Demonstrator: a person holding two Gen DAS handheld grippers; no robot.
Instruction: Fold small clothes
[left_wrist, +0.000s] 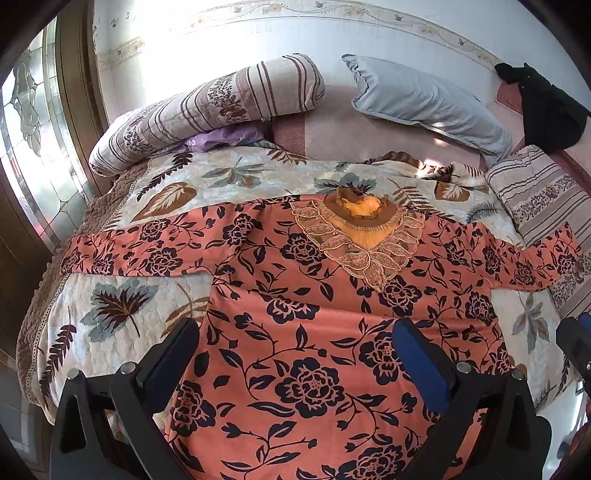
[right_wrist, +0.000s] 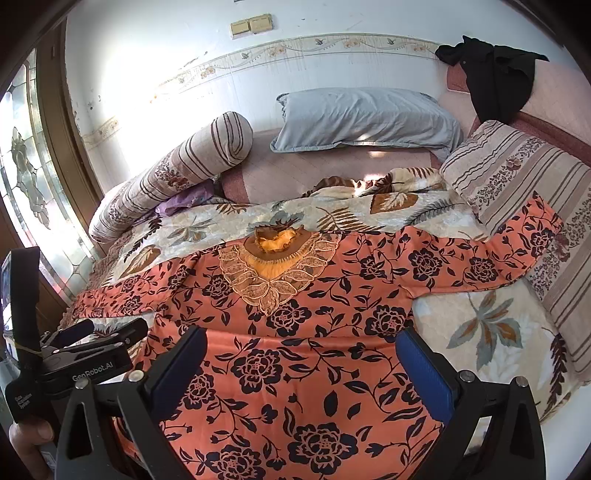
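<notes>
An orange long-sleeved top (left_wrist: 295, 258) with black flowers and a lace collar (left_wrist: 364, 240) lies face up on the leaf-print quilt (left_wrist: 110, 314), both sleeves spread sideways. My left gripper (left_wrist: 295, 326) hovers open over the lower left of the top's body, nothing between its blue-padded fingers. In the right wrist view the same top (right_wrist: 332, 288) fills the middle. My right gripper (right_wrist: 301, 334) is open above its lower body and holds nothing. The left gripper (right_wrist: 99, 332) shows at the left edge of that view, beside the left sleeve. The top's hem is hidden below both views.
A striped bolster (left_wrist: 207, 107) and a grey pillow (left_wrist: 424, 103) lie at the head of the bed. A striped cushion (left_wrist: 546, 206) sits under the right sleeve's cuff. A black garment (left_wrist: 546, 107) hangs at the far right. A glazed door (left_wrist: 33, 147) stands left of the bed.
</notes>
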